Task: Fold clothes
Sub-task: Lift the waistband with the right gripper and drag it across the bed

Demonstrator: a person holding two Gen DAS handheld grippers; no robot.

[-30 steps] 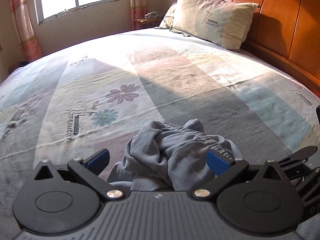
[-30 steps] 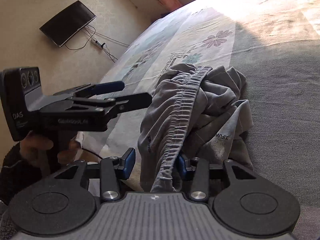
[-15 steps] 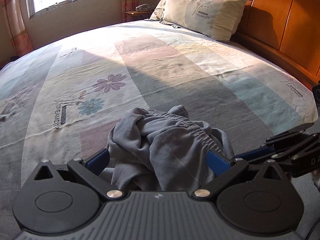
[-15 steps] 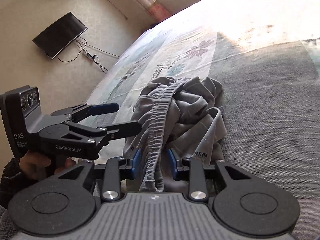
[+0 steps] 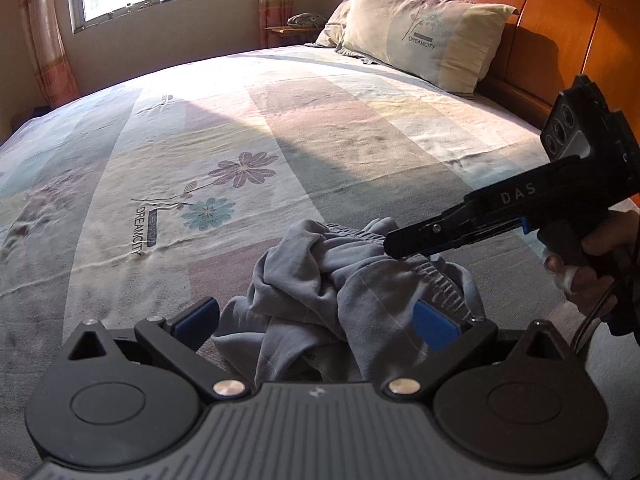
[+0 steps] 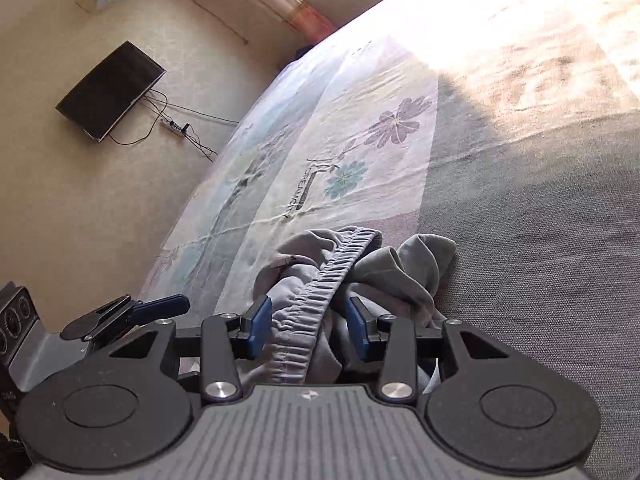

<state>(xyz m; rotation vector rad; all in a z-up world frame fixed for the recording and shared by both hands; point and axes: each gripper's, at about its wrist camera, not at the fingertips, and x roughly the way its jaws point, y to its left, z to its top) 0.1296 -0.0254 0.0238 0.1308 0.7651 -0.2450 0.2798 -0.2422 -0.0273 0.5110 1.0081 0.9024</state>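
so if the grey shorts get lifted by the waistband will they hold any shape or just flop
Likely flop: the grey shorts lie crumpled in soft folds on the bed sheet. The elastic waistband looks thicker and gathered, probably the surest place to grip. The right gripper straddles it, jaws apart; the rest would probably hang and untwist.

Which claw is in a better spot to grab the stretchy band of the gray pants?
Probably the right claw: the elastic waistband of the gray pants runs straight between its open blue pads. The left claw is spread wide around bunched cloth.
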